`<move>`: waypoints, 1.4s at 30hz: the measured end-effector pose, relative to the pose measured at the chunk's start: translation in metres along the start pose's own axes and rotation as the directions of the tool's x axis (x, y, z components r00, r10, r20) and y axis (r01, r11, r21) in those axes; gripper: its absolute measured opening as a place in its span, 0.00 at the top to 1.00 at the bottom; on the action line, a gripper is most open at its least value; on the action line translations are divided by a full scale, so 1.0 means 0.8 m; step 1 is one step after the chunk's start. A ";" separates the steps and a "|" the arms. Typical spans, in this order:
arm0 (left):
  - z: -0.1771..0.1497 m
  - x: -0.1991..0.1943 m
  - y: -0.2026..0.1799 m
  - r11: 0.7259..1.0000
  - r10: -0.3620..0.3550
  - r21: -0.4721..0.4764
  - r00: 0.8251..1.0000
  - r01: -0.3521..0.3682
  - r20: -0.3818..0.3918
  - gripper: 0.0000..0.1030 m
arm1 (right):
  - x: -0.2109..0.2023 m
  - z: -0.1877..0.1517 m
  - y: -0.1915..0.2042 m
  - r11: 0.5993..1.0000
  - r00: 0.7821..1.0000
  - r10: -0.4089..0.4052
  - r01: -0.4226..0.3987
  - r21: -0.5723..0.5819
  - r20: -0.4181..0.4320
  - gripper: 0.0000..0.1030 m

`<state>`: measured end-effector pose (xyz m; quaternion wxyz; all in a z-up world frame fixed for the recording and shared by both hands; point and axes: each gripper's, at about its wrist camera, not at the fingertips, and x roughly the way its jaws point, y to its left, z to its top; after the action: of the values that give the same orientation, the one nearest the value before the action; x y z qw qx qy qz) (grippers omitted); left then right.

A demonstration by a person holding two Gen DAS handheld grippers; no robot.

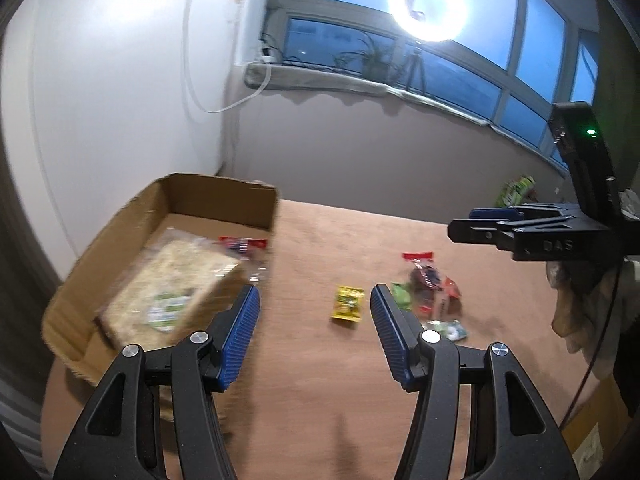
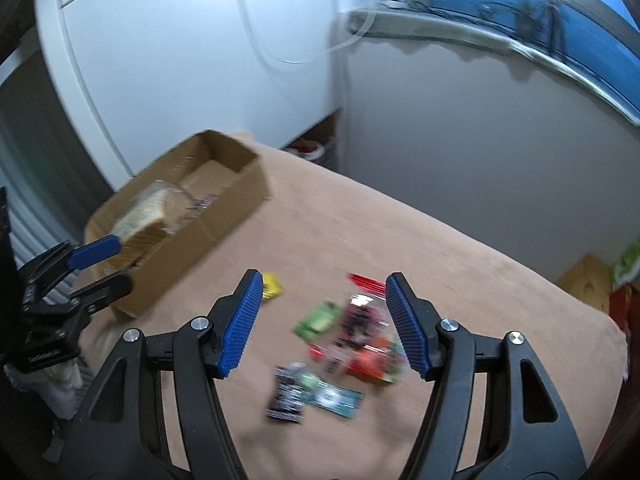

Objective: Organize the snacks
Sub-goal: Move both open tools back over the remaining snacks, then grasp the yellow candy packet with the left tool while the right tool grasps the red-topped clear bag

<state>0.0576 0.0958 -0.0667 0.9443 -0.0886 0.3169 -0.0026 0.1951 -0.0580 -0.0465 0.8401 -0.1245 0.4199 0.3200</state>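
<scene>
An open cardboard box [image 1: 224, 196] stands at the table's left and shows in the right wrist view [image 2: 240, 184] too. In it lie a bagged loaf of bread [image 1: 172, 280] and a red-topped clear packet [image 1: 242, 245]. Loose snacks lie on the brown table: a yellow packet [image 1: 348, 303], a green packet [image 2: 318, 320], a clear red-topped bag [image 2: 362, 320], a red packet [image 2: 372, 364], a dark packet [image 2: 288, 394] and a teal one [image 2: 336, 398]. My left gripper [image 1: 316, 328] is open and empty above the table beside the box. My right gripper [image 2: 324, 324] is open and empty above the snack pile.
A windowsill with plants [image 1: 372, 60] and a bright ring light [image 1: 428, 0] on a tripod stand behind the table. White walls close the left side. Cardboard and green packaging [image 2: 628, 260] lie past the table's right edge.
</scene>
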 end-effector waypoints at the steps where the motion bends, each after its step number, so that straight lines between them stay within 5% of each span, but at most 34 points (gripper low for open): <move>1: -0.001 0.002 -0.005 1.000 -0.006 0.006 1.000 0.006 -0.003 0.45 | 0.000 -0.004 -0.009 1.000 1.000 -0.008 0.008 0.014 -0.004 0.35; 20: -0.013 0.091 -0.049 0.996 -0.063 0.051 0.982 0.073 -0.178 0.58 | 0.074 -0.034 -0.052 0.985 0.976 0.125 -0.101 0.139 -0.176 0.36; 24: -0.014 0.110 -0.049 0.997 -0.029 0.064 0.979 0.042 -0.202 0.59 | 0.087 -0.035 -0.051 0.982 0.971 0.142 -0.114 0.148 -0.192 0.48; 38: -0.021 0.151 -0.048 0.997 0.011 0.071 0.966 0.008 -0.257 0.59 | 0.115 -0.030 -0.043 0.985 0.966 0.133 -0.104 0.137 -0.221 0.48; 42: -0.023 0.156 -0.043 0.998 0.011 0.057 0.966 0.004 -0.260 0.67 | 0.127 -0.024 -0.037 0.990 0.965 0.106 -0.080 0.117 -0.242 0.55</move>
<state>0.1479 0.0516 -0.1498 0.8968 -0.0600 0.4379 -0.0215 0.2468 -0.0458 -0.1399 0.7706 -0.0986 0.5432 0.3184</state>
